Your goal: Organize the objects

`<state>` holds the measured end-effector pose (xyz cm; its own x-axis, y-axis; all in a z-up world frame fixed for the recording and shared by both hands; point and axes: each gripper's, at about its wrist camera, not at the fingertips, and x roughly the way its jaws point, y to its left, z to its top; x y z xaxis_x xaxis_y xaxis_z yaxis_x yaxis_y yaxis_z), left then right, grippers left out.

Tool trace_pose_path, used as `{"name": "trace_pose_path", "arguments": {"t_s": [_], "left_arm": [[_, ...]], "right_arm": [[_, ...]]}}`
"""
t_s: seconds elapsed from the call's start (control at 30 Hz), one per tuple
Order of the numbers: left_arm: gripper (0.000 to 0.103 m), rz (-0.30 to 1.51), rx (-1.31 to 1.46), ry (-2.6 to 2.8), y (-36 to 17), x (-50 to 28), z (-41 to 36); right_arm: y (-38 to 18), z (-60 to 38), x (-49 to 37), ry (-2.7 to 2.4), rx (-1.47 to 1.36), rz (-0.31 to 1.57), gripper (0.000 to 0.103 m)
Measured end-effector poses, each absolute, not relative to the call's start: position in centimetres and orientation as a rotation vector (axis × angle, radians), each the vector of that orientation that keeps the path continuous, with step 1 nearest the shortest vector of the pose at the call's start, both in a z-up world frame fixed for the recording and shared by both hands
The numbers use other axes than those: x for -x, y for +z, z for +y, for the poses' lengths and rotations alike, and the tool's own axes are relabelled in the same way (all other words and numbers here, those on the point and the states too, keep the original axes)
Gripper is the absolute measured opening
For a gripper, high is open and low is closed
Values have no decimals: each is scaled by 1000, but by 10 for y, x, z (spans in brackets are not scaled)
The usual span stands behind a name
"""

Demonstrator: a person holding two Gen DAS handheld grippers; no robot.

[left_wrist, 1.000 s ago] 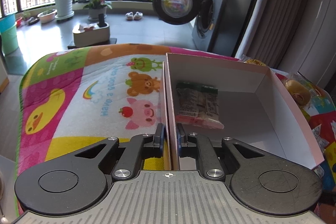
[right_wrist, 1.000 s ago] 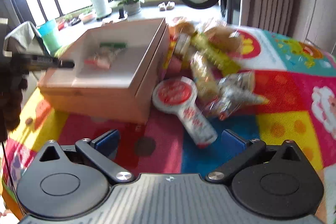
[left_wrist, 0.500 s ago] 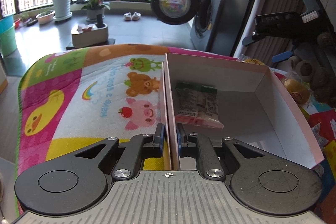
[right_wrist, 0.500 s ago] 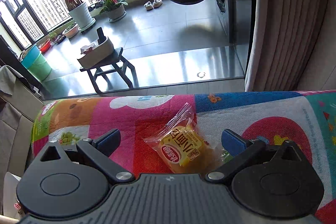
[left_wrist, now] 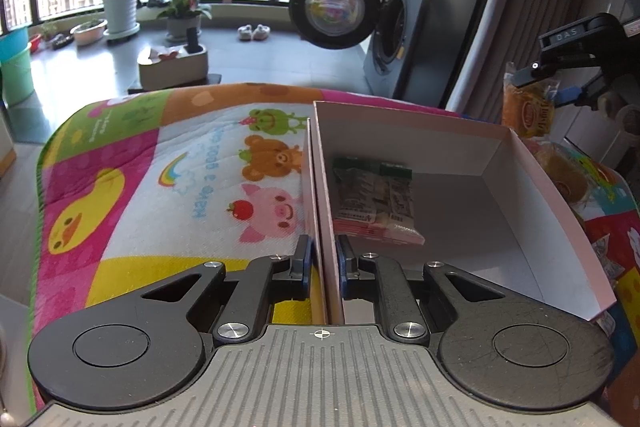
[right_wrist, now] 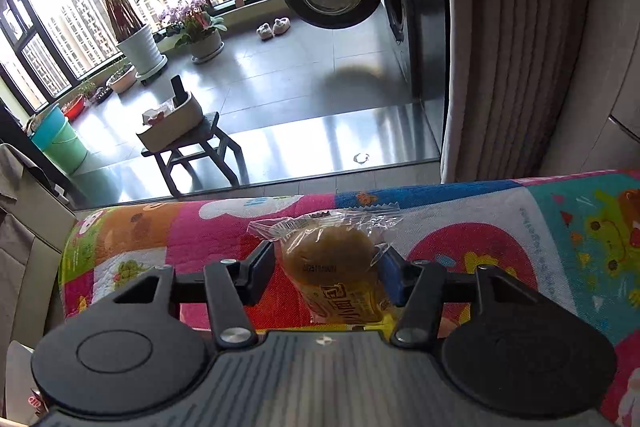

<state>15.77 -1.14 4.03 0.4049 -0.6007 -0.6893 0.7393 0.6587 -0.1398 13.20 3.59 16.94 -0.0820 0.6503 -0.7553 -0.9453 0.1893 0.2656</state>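
Observation:
My left gripper [left_wrist: 322,259] is shut on the left wall of a white cardboard box [left_wrist: 532,167] that stands on a colourful cartoon mat [left_wrist: 160,163]. A green and red snack packet [left_wrist: 374,201] lies inside the box against that wall. My right gripper [right_wrist: 326,269] is shut on a wrapped yellow bun [right_wrist: 332,263], held above the mat [right_wrist: 500,219]. In the left wrist view the same bun [left_wrist: 528,109] hangs in the right gripper [left_wrist: 540,83] beyond the box's far right corner.
More wrapped snacks [left_wrist: 560,175] lie on the mat to the right of the box. Past the mat's far edge are a washing machine with its door open [left_wrist: 336,13], a small stool carrying a tray [right_wrist: 180,123], potted plants [right_wrist: 136,39] and a grey curtain [right_wrist: 516,39].
The right gripper closed on the bun and lifted it off the mat; the bun turned from label-up to hanging between the fingers. The left gripper stayed clamped on the box wall.

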Motion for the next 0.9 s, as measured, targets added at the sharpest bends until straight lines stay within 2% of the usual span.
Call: {"name": "trace_pose_path", "arguments": {"t_s": [0.13, 0.23, 0.43, 0.6, 0.77, 0.9], "left_arm": [[14, 779, -206, -855, 41, -157, -12], [15, 781, -210, -860, 42, -155, -11], [15, 779, -227, -860, 43, -149, -3], [15, 785, -225, -856, 44, -146, 1], [14, 794, -218, -847, 44, -143, 5], [14, 788, -224, -848, 45, -139, 7]], "right_arm": [[191, -55, -120, 1434, 395, 856, 53], [196, -121, -112, 1454, 354, 879, 49], [177, -230, -96, 1472, 276, 958, 49], [129, -260, -70, 1429, 348, 1066, 49], [127, -284, -53, 1420, 331, 925, 50], [119, -278, -53, 1409, 311, 901, 50]]}}
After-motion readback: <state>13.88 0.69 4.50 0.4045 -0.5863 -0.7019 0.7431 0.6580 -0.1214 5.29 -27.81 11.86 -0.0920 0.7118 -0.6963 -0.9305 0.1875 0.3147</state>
